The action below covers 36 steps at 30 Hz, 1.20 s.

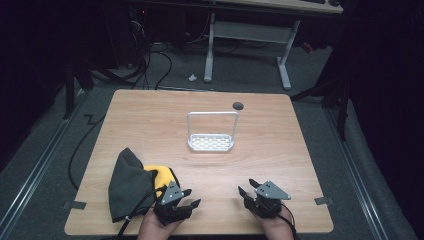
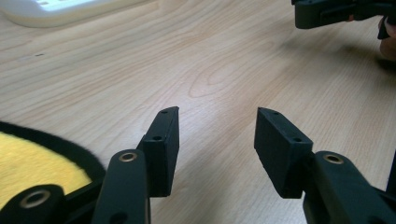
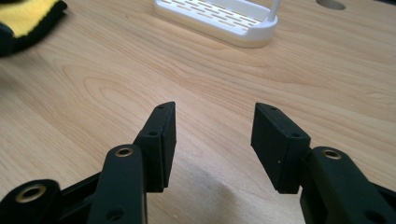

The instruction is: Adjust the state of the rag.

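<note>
A wooden table (image 1: 150, 125) seen from above. Near its front edge a person holds two black grippers. The left gripper (image 1: 187, 197) has its jaws spread apart, nothing between them, and sits just beside a yellow and dark grey cloth (image 1: 131, 182) bunched at the front left; whether it touches the cloth is hard to tell. The right gripper (image 1: 247, 190), well apart from the cloth, is likewise spread and empty. A white wire-handled rack (image 1: 211, 142) stands at the table's middle.
</note>
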Available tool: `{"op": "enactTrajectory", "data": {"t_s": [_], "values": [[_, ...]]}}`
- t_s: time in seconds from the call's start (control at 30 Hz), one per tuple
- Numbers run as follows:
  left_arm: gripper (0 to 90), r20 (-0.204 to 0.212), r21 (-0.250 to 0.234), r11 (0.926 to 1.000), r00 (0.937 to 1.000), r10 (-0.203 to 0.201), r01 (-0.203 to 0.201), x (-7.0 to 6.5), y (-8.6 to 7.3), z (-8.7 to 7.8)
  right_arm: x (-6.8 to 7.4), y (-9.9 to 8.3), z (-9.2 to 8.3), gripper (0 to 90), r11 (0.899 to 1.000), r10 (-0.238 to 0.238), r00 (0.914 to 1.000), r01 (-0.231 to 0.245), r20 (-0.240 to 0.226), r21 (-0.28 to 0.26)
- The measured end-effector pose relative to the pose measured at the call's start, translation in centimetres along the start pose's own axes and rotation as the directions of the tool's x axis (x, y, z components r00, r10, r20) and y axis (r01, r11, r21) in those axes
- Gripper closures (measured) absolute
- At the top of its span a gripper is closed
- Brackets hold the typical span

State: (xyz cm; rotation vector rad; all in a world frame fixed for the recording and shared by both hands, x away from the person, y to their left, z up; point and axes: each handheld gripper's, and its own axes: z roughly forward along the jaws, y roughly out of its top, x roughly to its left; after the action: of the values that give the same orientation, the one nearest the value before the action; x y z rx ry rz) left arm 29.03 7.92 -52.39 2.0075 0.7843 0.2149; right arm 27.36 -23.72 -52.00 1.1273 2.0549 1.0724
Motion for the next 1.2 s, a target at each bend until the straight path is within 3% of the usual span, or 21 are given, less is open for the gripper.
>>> {"op": "enactTrajectory", "data": {"t_s": [0.13,0.47,0.63,0.77,0.87,0.97,1.2], "values": [[51.7,0.004,-0.025,0.9996,0.9999,-0.016,0.016,0.7,0.2,-0.7,-0.1,-0.2,-0.1,50.2,1.0,0.004,0.9999,-0.004,0.013,-0.001],[52.1,-0.027,-0.024,0.9982,0.9981,-0.055,0.054,1.9,0.2,-1.8,0.3,-0.3,0.2,49.5,1.0,0.008,0.9998,-0.008,0.018,0.003],[51.9,-0.034,-0.013,0.9985,0.998,-0.054,0.053,2.1,0.5,-2.0,0.2,-0.3,0.4,48.3,1.0,0.016,0.9999,-0.016,0.006,0.022],[51.1,-0.065,-0.016,0.9994,0.9974,-0.032,0.031,2.2,0.7,-2.4,0.0,-0.2,0.4,47.8,0.999,0.028,0.9996,-0.029,0.007,0.025],[50.3,-0.101,-0.011,0.9993,0.9942,-0.036,0.035,2.7,0.9,-3.0,0.1,-0.1,0.3,47.7,1.0,0.021,0.9997,-0.021,0.009,0.019],[50.1,-0.172,0.012,0.9995,0.9847,-0.028,0.03,3.4,1.2,-3.8,0.2,-0.1,0.5,47.8,1.0,0.013,0.9999,-0.013,0.004,0.024],[48.1,-0.22,-0.035,0.9973,0.973,-0.07,0.064,4.9,1.5,-6.0,0.2,-0.1,0.6,47.9,1.0,0.005,1.0,-0.005,-0.004,0.027]]}}
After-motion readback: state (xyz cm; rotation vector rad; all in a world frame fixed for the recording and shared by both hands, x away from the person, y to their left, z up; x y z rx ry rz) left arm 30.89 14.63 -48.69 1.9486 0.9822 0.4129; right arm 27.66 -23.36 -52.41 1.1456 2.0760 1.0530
